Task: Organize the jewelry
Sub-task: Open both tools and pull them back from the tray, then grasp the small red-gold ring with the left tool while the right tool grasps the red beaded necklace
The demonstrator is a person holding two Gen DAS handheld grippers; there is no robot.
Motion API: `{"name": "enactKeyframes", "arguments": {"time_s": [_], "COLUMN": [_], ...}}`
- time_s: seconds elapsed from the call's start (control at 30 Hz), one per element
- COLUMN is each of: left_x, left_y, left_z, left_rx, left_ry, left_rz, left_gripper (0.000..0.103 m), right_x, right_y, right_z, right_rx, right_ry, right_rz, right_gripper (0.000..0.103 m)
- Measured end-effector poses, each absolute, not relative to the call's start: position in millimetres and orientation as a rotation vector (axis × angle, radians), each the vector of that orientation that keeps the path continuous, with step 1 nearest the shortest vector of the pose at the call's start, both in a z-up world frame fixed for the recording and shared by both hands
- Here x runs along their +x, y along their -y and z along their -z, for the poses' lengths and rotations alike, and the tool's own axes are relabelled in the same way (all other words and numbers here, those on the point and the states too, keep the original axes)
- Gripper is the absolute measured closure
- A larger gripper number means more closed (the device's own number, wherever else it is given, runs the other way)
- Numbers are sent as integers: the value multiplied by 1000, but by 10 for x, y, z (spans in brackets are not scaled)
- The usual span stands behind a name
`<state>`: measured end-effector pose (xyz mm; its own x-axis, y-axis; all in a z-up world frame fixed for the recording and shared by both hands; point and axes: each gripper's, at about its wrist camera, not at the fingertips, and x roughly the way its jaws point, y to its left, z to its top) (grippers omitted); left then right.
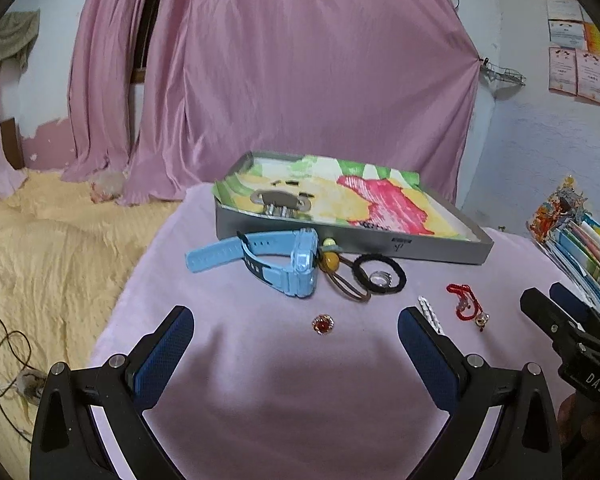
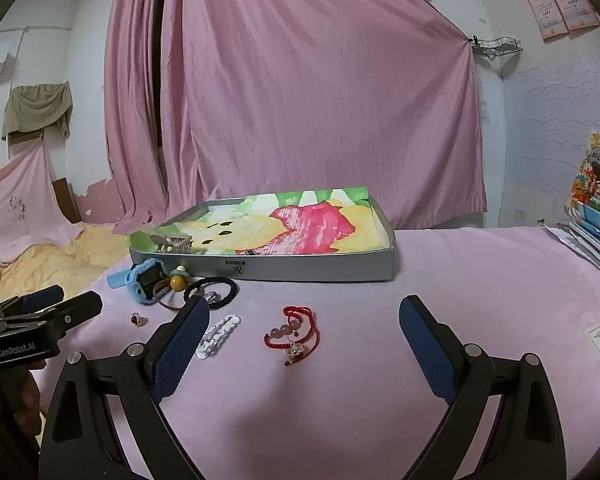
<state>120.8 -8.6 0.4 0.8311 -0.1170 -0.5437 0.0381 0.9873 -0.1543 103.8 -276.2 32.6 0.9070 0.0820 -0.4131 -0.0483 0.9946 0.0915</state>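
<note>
Jewelry lay loose ahead of both spread, empty grippers: the red ring between the left gripper fingertips, the red bracelet between the right gripper fingertips, seemingly each lined up for pickup toward the tray beyond.

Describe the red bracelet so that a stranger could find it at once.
Start at the grey tray on the pink cloth. In front of it lies the red bracelet, right of the white clip. It alone is red cord with pink beads.
</note>
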Motion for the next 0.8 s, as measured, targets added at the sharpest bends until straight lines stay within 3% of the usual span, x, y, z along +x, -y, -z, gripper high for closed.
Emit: {"name": "enactKeyframes", "arguments": {"time_s": [0.27,0.4,0.47,0.6,0.67,0.8], "left_x": [1317,1393,1442,1498,1517,1561], "left_y": [128,144,145,179,213,243], "left_z": [57,106,142,174,175,163], "left_rx": [-123,-143,-166,-171,-157,-144], "left_ry": [-668,-720,-751,-780,-791,-804], "left_rz": [110,151,176,193,195,196], "left_gripper": [1,18,27,37,41,48], "right_x": [1137,1182,1213,1281,1317,1376], "right_y": [2759,2762,2749,2709,2678,2629], "right_z": [-286,-283,-271,-226,-201,-155], "right_rx": [71,76,75,80,81,76], "right_ry": [-497,-529,-551,-600,-625,-661], "right_rz": [-53,-79,-98,-139,-163,-184], "right_gripper": [10,11,21,31,46,62]}}
